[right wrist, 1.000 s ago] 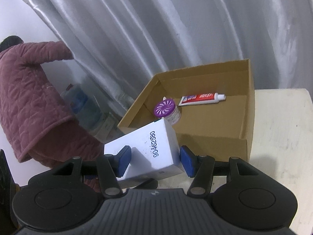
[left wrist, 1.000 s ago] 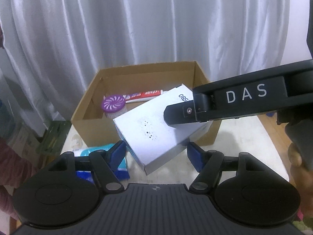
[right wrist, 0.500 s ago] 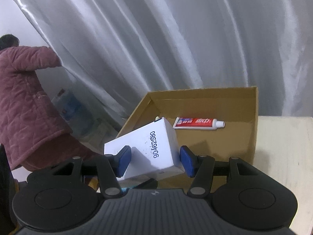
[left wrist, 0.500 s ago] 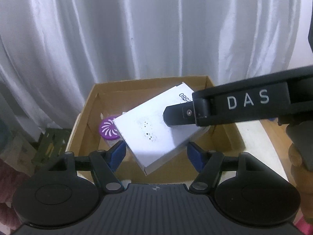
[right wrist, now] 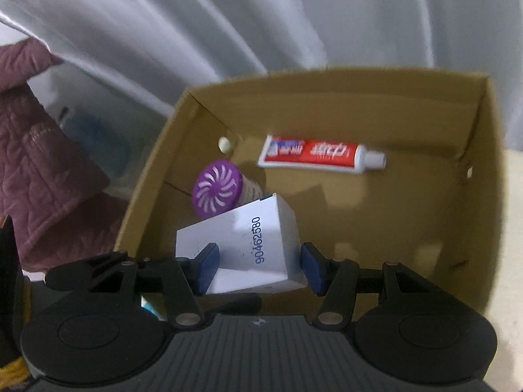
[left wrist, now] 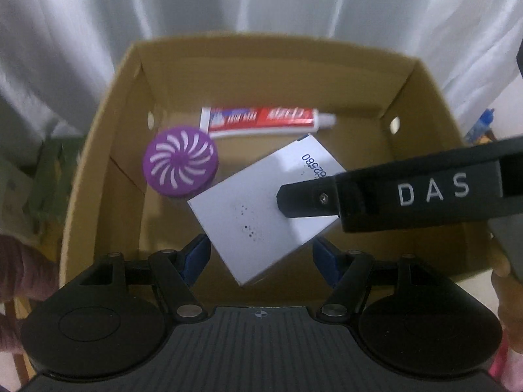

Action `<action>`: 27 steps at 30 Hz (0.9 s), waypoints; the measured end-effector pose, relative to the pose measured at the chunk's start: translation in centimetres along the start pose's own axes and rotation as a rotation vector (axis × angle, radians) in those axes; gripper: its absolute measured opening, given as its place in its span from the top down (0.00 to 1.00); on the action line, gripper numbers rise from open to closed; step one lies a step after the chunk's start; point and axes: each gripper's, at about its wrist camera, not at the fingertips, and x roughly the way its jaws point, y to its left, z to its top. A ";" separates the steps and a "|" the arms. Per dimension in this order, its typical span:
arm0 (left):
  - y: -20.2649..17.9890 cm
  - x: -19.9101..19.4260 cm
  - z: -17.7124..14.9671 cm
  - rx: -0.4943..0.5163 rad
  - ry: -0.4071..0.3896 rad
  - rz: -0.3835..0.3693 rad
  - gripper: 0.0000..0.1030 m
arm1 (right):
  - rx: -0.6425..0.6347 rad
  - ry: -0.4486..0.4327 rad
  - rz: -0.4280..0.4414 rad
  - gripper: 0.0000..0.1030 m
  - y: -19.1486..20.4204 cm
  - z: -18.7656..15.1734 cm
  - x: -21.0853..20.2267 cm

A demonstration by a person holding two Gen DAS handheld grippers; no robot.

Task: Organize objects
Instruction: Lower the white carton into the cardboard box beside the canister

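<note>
A white box (left wrist: 261, 215) with a printed number hangs tilted over the inside of an open cardboard box (left wrist: 261, 49). My left gripper (left wrist: 260, 258) is shut on its near corner, blue pads on both sides. My right gripper (right wrist: 256, 266) is shut on the same white box (right wrist: 255, 245) from the other end; one of its black fingers (left wrist: 304, 199) lies across the white box's top in the left wrist view. On the cardboard box (right wrist: 327, 98) floor lie a red-and-white toothpaste tube (left wrist: 261, 122) (right wrist: 313, 155) and a purple swirl-lidded air freshener (left wrist: 181, 163) (right wrist: 217, 192).
A white curtain (left wrist: 228, 0) hangs right behind the cardboard box. A person in a maroon quilted jacket (right wrist: 39, 163) stands to the left. A pale tabletop (right wrist: 513, 228) shows to the right of the box. A hand (left wrist: 503, 261) holds the right gripper.
Both grippers carried the white box forward and tipped downward. It was in front of the cardboard box; now it hangs over the box's inside, whose floor shows fully.
</note>
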 end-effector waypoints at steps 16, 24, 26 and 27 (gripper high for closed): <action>3.1 2.4 1.7 -0.095 0.116 0.003 0.22 | 0.112 0.166 0.064 0.43 -2.5 1.3 5.1; 4.0 -0.9 1.1 -0.175 0.022 -0.037 0.10 | 0.144 0.102 0.085 0.43 -2.9 1.3 2.5; 4.5 -2.6 0.6 -0.190 -0.016 -0.051 0.09 | 0.163 0.054 0.112 0.43 -2.9 0.9 0.8; 4.7 -3.5 0.3 -0.197 -0.036 -0.055 0.09 | 0.174 0.023 0.130 0.42 -2.9 0.6 -0.1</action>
